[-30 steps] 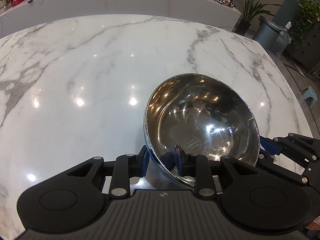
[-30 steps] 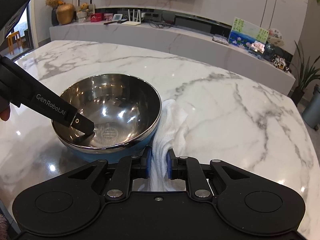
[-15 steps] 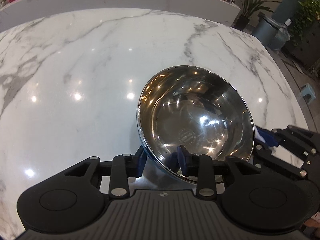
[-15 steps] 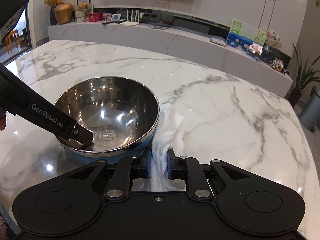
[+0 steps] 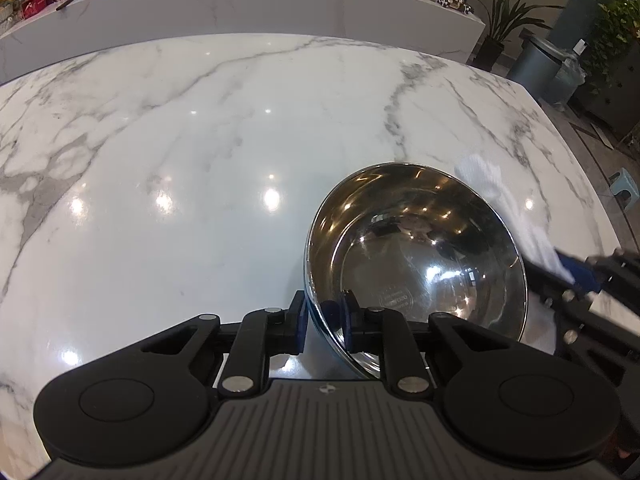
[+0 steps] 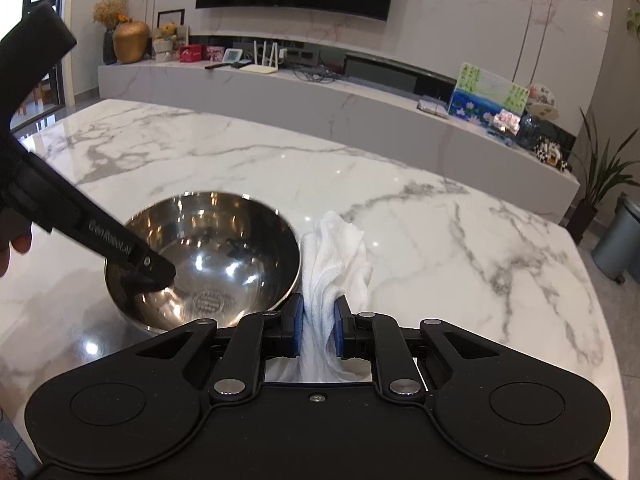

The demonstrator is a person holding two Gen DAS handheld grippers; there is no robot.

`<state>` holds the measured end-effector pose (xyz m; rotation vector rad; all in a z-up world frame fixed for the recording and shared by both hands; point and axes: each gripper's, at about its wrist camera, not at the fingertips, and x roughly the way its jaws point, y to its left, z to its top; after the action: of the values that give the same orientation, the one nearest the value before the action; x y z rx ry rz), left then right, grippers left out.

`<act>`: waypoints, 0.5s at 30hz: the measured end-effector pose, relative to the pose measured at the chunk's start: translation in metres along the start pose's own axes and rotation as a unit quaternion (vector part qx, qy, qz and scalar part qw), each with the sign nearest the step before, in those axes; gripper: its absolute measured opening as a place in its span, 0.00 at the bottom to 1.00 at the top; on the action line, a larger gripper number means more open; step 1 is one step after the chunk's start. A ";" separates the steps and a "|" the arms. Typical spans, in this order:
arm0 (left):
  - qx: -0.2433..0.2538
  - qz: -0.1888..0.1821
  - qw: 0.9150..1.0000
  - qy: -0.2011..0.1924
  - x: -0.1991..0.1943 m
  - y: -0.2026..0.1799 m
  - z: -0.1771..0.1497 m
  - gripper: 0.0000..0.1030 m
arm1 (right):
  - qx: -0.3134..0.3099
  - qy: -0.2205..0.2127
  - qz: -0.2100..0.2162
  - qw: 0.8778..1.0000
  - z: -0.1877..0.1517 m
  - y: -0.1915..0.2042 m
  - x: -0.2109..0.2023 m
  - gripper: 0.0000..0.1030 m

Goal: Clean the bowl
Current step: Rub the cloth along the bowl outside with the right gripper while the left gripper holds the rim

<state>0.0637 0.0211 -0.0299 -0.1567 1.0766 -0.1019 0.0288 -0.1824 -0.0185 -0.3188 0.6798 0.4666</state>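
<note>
A shiny steel bowl point(image 5: 420, 248) point(image 6: 224, 256) rests on the white marble table point(image 5: 200, 160), tipped a little toward the right wrist camera. My left gripper point(image 5: 324, 312) is closing on the bowl's near wall, one blue pad outside and the other inside, both touching the metal. In the right wrist view its black fingers point(image 6: 156, 272) reach over the bowl's left rim. My right gripper point(image 6: 318, 316) is shut on a bunched white cloth point(image 6: 336, 248), which stands just right of the bowl. The cloth point(image 5: 492, 184) also shows behind the bowl in the left wrist view.
The marble table's far edge point(image 6: 280, 148) faces a long low counter point(image 6: 320, 92) with small items. A grey bin point(image 5: 536, 68) and potted plants point(image 6: 600, 168) stand off the table's right side. A person's fingers point(image 6: 16, 244) show at the left edge.
The left jaws have narrowed onto the bowl's wall. The bowl now sits tipped and a little farther from the right gripper, which uncovers more of the cloth. The right grip is unchanged.
</note>
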 end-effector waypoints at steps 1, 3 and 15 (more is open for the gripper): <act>-0.002 0.000 1.000 0.000 0.000 0.000 0.000 0.15 | -0.001 0.003 0.001 1.000 -0.002 0.001 0.001 0.13; -0.009 -0.001 1.000 0.001 0.000 0.001 -0.001 0.17 | -0.003 0.012 0.006 1.000 -0.006 0.005 0.005 0.13; -0.017 -0.015 1.000 0.011 0.004 0.000 -0.008 0.29 | -0.014 0.032 0.018 0.999 -0.016 0.015 0.015 0.13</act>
<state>0.0589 0.0196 -0.0372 -0.2031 1.0988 -0.1113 0.0228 -0.1715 -0.0419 -0.3497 0.7422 0.5024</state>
